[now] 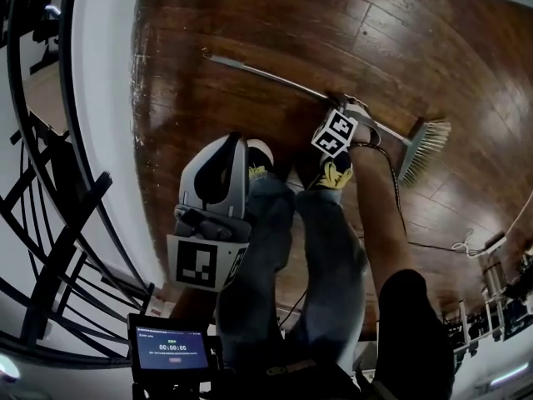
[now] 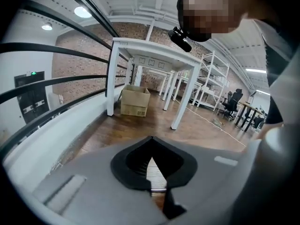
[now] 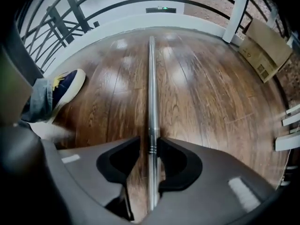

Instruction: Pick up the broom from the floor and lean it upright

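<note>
**Left to right.** The left gripper (image 1: 225,152), jaws together and empty, was held above the floor (image 1: 250,23) beside the curved railing (image 1: 50,223). The broom (image 1: 275,78) was laid flat, with its long axis running rightward to the bristles (image 1: 423,147). The right gripper (image 3: 150,146), the nearer one, was set astride the handle (image 3: 151,78), jaws apart and unclamped. Open floor was left beyond.

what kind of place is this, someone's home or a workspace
Most likely an open loft-style office or lab rather than a home. White work tables and open shelving racks stand on a wood floor in front of a brick wall, with an office chair further back.
</note>
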Motion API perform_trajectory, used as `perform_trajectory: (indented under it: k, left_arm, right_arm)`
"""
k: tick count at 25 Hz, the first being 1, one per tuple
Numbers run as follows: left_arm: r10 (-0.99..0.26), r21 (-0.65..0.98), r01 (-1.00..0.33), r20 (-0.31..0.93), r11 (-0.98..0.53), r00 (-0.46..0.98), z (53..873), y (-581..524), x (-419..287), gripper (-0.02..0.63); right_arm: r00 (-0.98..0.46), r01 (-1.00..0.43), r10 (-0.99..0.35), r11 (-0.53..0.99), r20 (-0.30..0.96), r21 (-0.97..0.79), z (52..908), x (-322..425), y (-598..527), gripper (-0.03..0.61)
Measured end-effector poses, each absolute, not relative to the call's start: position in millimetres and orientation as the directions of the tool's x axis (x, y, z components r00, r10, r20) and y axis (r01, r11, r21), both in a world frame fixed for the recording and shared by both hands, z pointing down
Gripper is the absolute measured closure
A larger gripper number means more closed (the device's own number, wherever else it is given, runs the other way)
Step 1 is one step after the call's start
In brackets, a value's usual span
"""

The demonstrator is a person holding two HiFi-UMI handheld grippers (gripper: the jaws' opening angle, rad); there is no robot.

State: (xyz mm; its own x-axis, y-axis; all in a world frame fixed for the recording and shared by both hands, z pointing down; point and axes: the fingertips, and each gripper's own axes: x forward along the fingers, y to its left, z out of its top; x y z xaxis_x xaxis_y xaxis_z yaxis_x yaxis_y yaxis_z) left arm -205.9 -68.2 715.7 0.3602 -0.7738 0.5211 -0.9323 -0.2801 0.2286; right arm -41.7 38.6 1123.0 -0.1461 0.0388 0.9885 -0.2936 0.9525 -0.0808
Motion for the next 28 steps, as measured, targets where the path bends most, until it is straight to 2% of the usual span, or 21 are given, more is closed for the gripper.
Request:
perform_trajectory:
  k: [2, 4, 8, 16, 18, 19, 22, 28]
  left_arm:
    - [-0.776, 0.233, -0.931, 0.515, -0.281, 0.363, 714, -69, -206, 0.598]
    - [-0.775, 0.241, -0.930, 0.517, -0.276, 0.364, 711, -68, -205, 0.598]
    - [-0.780, 0.260, -0.928, 0.508, -0.266, 0.366, 694, -68, -204, 0.598]
    - [-0.758, 0.312, -0.917, 0.528, -0.248, 0.384, 613, -69, -186, 0.597]
    - [-0.748, 0.311, -0.904, 0.515, -0.293, 0.419, 588, -73, -174, 0.485]
    - [-0.748, 0.312, -0.900, 0.505, -0.306, 0.430, 577, -77, -169, 0.475]
    - [-0.756, 0.323, -0.896, 0.491, -0.303, 0.433, 557, -91, -158, 0.375]
    - [-0.742, 0.348, -0.876, 0.476, -0.335, 0.473, 541, -111, -118, 0.337]
  right_arm:
    - [-0.142, -0.277, 0.029, 0.958, 0.989, -0.068, 1122, -42, 37, 0.442]
    - [-0.135, -0.255, 0.024, 0.965, 0.991, -0.058, 1121, -44, 38, 0.497]
    - [-0.165, -0.314, -0.055, 0.949, 0.985, 0.001, 1091, -45, 22, 0.502]
    - [-0.330, -0.477, -0.231, 0.878, 0.915, 0.050, 920, -41, -29, 0.502]
    - [-0.367, -0.505, -0.265, 0.862, 0.892, 0.049, 879, -43, -37, 0.502]
    - [-0.382, -0.518, -0.285, 0.854, 0.879, 0.051, 862, -44, -41, 0.502]
    - [-0.410, -0.563, -0.342, 0.824, 0.845, 0.061, 815, -42, -51, 0.502]
    - [-0.445, -0.635, -0.435, 0.770, 0.783, 0.067, 745, -28, -66, 0.499]
